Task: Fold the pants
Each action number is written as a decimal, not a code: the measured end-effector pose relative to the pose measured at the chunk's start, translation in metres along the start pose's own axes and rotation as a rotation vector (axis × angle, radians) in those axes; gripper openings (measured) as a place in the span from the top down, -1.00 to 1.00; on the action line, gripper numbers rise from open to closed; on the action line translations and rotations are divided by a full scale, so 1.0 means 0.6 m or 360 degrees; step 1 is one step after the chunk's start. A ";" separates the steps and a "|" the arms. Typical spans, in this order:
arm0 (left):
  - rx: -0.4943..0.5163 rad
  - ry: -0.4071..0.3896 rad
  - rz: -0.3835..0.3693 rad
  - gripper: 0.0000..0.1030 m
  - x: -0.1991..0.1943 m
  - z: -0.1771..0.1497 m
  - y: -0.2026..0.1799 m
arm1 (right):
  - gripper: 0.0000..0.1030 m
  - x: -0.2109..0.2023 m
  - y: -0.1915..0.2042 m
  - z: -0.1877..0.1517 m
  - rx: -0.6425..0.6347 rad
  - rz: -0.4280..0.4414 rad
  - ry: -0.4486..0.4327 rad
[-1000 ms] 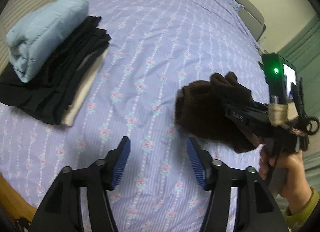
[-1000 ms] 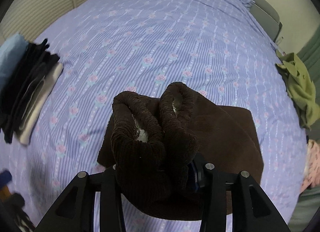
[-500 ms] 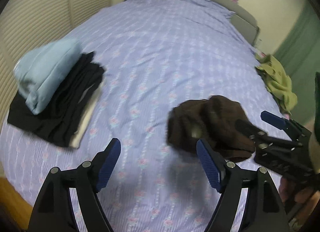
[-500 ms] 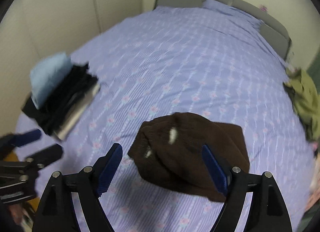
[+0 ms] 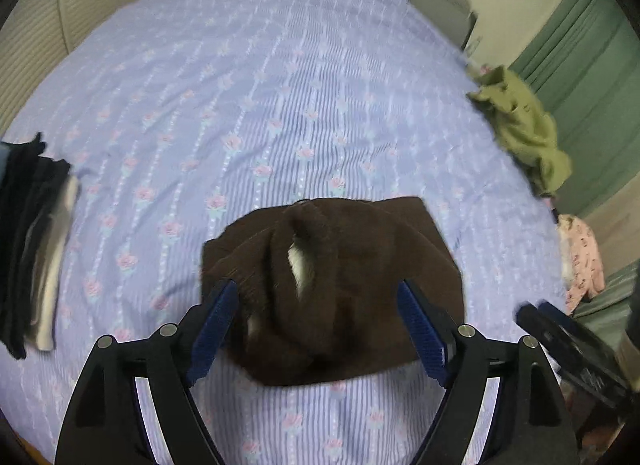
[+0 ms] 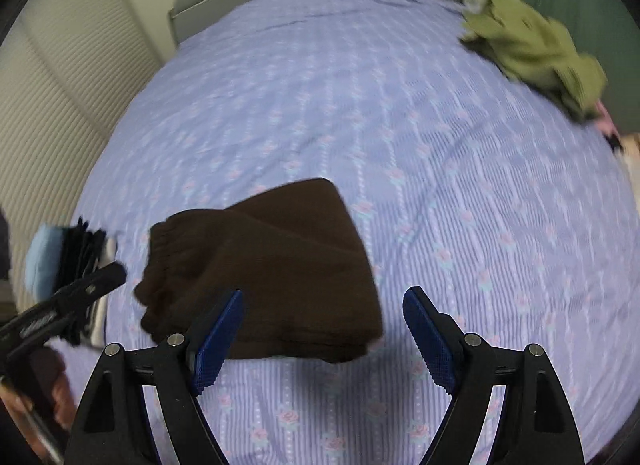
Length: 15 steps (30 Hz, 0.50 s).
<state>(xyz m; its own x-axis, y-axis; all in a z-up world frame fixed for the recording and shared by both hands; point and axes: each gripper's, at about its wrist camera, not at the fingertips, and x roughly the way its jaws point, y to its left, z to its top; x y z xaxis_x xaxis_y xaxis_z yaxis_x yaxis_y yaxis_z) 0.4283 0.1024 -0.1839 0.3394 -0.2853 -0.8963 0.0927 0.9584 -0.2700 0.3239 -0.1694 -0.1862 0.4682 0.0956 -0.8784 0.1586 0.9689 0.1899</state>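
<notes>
Fingers of the left gripper (image 5: pixel 318 329) are opening wide above the folded brown pants (image 5: pixel 340 289), which lie flat on the bed (image 5: pixel 280 85). Right gripper (image 6: pixel 322 335) is spread too, holding nothing; the pants lie under its left finger.

Bedspread (image 5: pixel 280 85) bare beyond brown pants (image 5: pixel 340 285).

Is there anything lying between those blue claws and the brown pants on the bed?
Nothing visible does. The brown pants lie folded on the bedspread, with only open air between them and the left gripper, whose jaws are opening, and the open right gripper.
</notes>
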 end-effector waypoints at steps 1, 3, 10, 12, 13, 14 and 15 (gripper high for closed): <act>-0.0013 0.0039 0.0036 -0.58 0.020 0.007 -0.005 | -0.60 0.003 -0.011 0.000 0.0027 0.0004 0.0009; -0.0047 0.0100 0.0106 -0.58 0.049 0.014 -0.010 | -0.60 0.014 -0.028 -0.002 0.0080 0.0003 0.0033; -0.0099 0.0192 0.0425 -0.41 0.097 0.010 -0.026 | -0.60 0.024 -0.040 -0.010 0.0109 0.0009 0.0061; -0.0096 0.0173 0.0418 -0.06 0.092 0.006 -0.027 | -0.60 0.024 -0.039 -0.013 0.0088 0.0014 0.0068; -0.0092 0.0159 0.0406 0.19 0.086 0.003 -0.029 | -0.60 0.023 -0.037 -0.015 0.0078 0.0014 0.0071; -0.0091 0.0149 0.0398 0.21 0.082 0.001 -0.032 | -0.60 0.022 -0.035 -0.018 0.0068 0.0016 0.0074; -0.0098 0.0124 0.0373 0.27 0.070 -0.003 -0.032 | -0.60 0.021 -0.033 -0.019 0.0064 0.0020 0.0075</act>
<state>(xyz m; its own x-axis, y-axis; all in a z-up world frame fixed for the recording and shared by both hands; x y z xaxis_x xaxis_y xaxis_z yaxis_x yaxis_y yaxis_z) 0.4392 0.0720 -0.2169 0.2717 -0.0577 -0.9606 -0.0380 0.9968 -0.0706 0.3164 -0.1850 -0.2060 0.4291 0.1194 -0.8953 0.1882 0.9576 0.2179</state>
